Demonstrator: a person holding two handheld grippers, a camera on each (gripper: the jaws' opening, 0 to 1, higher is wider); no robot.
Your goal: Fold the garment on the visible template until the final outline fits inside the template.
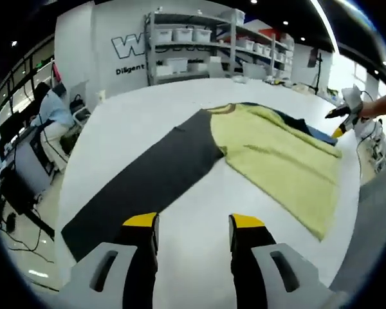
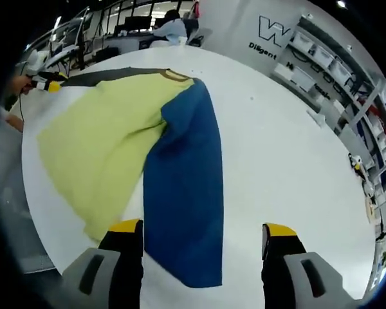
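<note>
Lying flat: garment (image 1: 270, 154), spread on the white table (image 1: 148, 116); yellow-green body, one dark grey sleeve, one blue sleeve.
Garment against left jaws: in the left gripper view the dark grey sleeve (image 1: 148, 177) runs from the body down to a cuff just beside the left-hand jaw tip, outside the gap; bare table shows between the two jaws.
Garment against right jaws: in the right gripper view the blue sleeve (image 2: 186, 187) reaches down into the gap, its cuff close beside the left-hand jaw tip and apart from the right-hand one; whether it touches that tip, cannot tell.
Body panel: yellow-green, ahead of and to the right of the left jaws; ahead of and to the left of the right jaws.
Collar: a brownish-yellow neck band (image 2: 175, 75) at the far end of the body, well ahead of both pairs of jaws.
Left gripper (image 1: 193, 222): jaws wide apart, yellow-tipped, holding nothing, above the table.
Right gripper (image 2: 202, 226): jaws wide apart, yellow-tipped, nothing clamped between them.
Template: no outline made out on the table.
Other gripper in view: each appears small at the far side of the garment in the opposite view, with a hand behind it.
Surroundings: metal shelving (image 1: 199, 45) with white bins beyond the table; a seated person (image 1: 51, 106) at a desk off to one side.
</note>
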